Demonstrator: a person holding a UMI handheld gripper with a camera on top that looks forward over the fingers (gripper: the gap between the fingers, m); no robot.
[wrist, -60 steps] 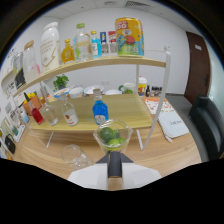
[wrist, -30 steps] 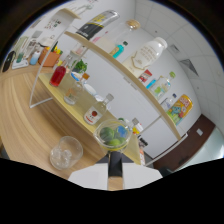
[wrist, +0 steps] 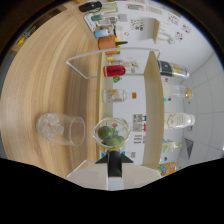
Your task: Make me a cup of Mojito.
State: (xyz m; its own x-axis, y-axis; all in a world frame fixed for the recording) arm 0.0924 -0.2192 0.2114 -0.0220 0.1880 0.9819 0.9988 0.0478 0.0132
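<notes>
My gripper [wrist: 114, 157] is shut on a small clear cup [wrist: 113, 134] with green lime pieces in it, held just ahead of the fingers. The view is rolled about a quarter turn, so the cup lies tipped on its side relative to the table. A clear glass with ice cubes [wrist: 61, 129] stands on the wooden table [wrist: 45, 75], close beside the lime cup's mouth. Only the dark tips of the fingers show under the cup.
A two-level wooden shelf [wrist: 153, 100] runs beyond the cup. It carries a red-labelled bottle [wrist: 115, 70], a clear bottle [wrist: 115, 95], a white jug [wrist: 179, 121] and an orange cup [wrist: 106, 43]. Papers and boxes lie at the far end.
The gripper has kept rolling with the lime cup in it, so the scene has turned further to about a quarter turn. The ice glass now sits nearer the cup.
</notes>
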